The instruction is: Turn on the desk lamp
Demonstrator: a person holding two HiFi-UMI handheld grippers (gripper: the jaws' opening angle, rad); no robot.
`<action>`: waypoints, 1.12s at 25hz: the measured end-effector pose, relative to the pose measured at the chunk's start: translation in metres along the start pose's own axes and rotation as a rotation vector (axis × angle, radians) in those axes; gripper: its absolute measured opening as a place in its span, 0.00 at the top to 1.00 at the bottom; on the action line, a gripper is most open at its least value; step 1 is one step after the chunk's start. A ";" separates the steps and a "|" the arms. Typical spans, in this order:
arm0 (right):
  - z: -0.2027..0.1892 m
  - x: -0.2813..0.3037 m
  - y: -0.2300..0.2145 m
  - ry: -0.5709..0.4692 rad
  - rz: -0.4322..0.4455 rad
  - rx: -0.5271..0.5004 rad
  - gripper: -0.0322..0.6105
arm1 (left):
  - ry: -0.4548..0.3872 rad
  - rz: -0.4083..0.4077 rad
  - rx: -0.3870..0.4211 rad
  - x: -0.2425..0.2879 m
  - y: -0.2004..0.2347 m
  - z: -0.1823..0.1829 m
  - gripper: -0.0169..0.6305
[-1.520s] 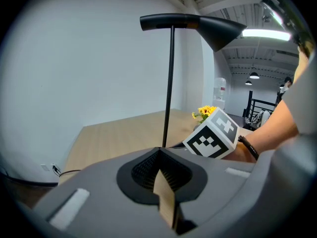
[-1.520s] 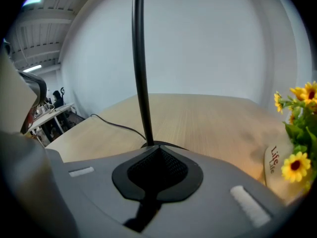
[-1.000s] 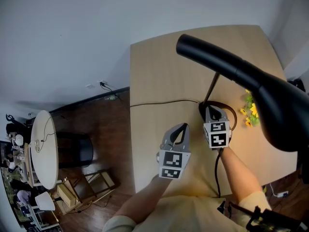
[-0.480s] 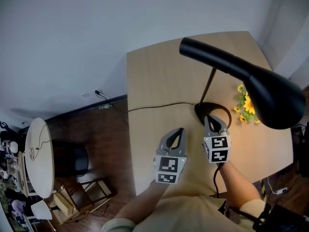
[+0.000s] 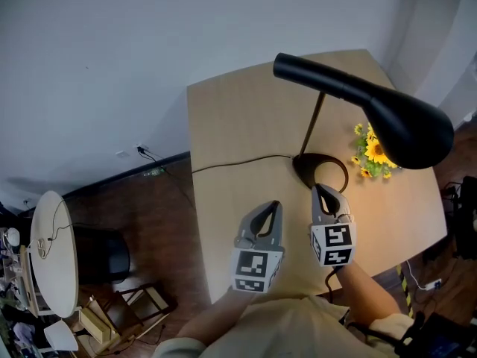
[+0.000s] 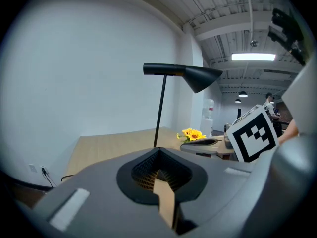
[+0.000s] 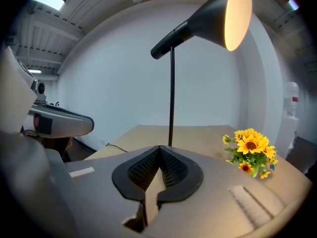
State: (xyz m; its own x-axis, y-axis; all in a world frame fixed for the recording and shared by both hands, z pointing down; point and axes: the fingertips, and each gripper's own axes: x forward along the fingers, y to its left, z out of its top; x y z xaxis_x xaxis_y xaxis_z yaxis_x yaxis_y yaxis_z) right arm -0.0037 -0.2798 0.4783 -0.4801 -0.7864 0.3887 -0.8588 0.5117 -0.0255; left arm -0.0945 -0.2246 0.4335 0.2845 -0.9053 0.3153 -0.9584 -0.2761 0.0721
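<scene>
Backed right claw (image 5: 325,194), closed and empty like left claw (image 5: 270,209), off the base (image 5: 304,168) of the desk lamp (image 5: 350,88) just ahead of it, shade (image 7: 227,15) glowing over the desk (image 5: 238,125): probably switched on, task done.

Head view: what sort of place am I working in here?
Probably an office or studio: a wooden desk with a black desk lamp, a round white table on dark floorboards, and a ceiling strip light under exposed beams.
</scene>
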 end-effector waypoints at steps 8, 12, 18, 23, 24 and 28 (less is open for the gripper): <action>0.013 -0.044 0.016 -0.053 -0.039 0.017 0.95 | -0.060 -0.054 0.023 -0.031 -0.010 0.014 0.97; 0.016 -0.074 0.032 -0.075 -0.056 0.046 0.95 | -0.045 -0.070 0.013 -0.051 -0.006 -0.001 0.97; 0.023 -0.116 0.062 -0.117 -0.083 0.057 0.95 | -0.071 -0.125 0.007 -0.088 -0.006 0.004 0.97; 0.032 -0.143 0.085 -0.147 -0.121 0.068 0.95 | -0.100 -0.188 0.007 -0.116 -0.013 0.009 0.97; 0.032 -0.148 0.090 -0.156 -0.133 0.075 0.95 | -0.100 -0.203 0.009 -0.121 -0.014 0.007 0.97; 0.036 -0.171 0.108 -0.175 -0.183 0.083 0.95 | -0.101 -0.264 0.025 -0.141 -0.019 0.002 0.97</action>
State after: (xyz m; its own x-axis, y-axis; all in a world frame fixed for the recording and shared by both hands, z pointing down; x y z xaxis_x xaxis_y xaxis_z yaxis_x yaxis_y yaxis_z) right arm -0.0202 -0.1025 0.3755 -0.3326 -0.9150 0.2285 -0.9425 0.3307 -0.0474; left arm -0.1167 -0.0921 0.3862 0.5264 -0.8281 0.1928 -0.8502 -0.5136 0.1154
